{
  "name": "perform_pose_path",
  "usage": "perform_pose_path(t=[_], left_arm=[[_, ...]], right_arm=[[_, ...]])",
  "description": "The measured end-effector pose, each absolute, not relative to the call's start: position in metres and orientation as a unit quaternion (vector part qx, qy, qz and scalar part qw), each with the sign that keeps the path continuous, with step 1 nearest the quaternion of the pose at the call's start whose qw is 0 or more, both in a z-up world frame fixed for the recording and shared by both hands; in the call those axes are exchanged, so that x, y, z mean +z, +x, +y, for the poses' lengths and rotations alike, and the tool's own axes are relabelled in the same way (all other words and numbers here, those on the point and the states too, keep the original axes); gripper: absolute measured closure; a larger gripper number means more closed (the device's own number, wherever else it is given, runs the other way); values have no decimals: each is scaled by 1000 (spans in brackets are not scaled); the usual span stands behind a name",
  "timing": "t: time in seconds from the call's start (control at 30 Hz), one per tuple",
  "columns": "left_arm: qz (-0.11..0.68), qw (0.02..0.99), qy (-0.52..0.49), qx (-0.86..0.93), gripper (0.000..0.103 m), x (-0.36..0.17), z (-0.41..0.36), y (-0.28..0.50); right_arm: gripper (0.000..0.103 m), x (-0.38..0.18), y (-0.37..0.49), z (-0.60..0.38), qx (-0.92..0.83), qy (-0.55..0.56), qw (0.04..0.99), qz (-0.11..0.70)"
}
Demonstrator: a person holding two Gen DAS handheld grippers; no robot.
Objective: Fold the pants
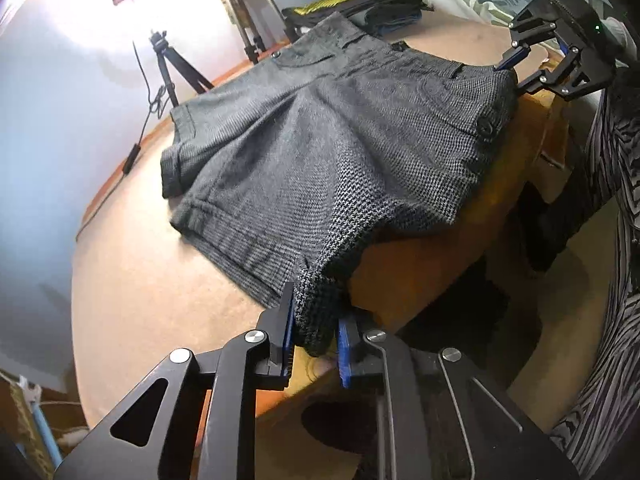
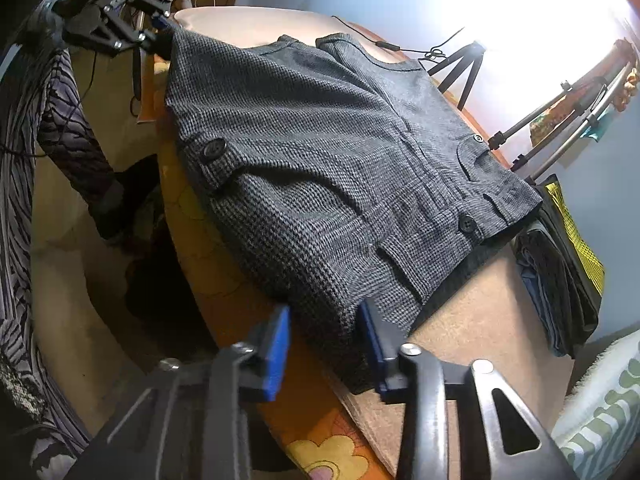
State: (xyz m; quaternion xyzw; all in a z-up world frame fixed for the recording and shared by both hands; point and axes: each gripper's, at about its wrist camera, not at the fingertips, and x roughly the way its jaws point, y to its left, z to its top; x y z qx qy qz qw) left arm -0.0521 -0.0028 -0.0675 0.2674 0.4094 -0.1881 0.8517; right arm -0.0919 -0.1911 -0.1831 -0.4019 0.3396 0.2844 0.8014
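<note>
Looks like somebody's room at home turned into a small recording setup. The work surface is a table (image 1: 140, 280) under a tan cloth, with an orange flower-print cover (image 2: 320, 452) showing along its near edge. A stack of folded clothes (image 2: 560, 280) sits at one end of it, next to a fluffy white and green bedding or rug thing (image 2: 600, 420). The walls (image 1: 48, 140) are plain pale blue, which feels like a bedroom. The recording part: a small black tripod (image 1: 168, 64) with a cable hanging off it, a bigger silver tripod (image 2: 568, 120) beside it, and very bright light blowing out that corner.
</note>
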Motion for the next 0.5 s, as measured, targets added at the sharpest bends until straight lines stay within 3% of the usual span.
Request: perform_pose_path(t=[0.2, 0.5], left_arm=[[383, 870, 252, -180, 91, -40, 10, -42], [336, 900, 214, -177, 91, 10, 27, -13]], right_arm=[[87, -162, -89, -197, 271, -392, 820, 316], [91, -99, -62, -211, 238, -306, 882, 269]])
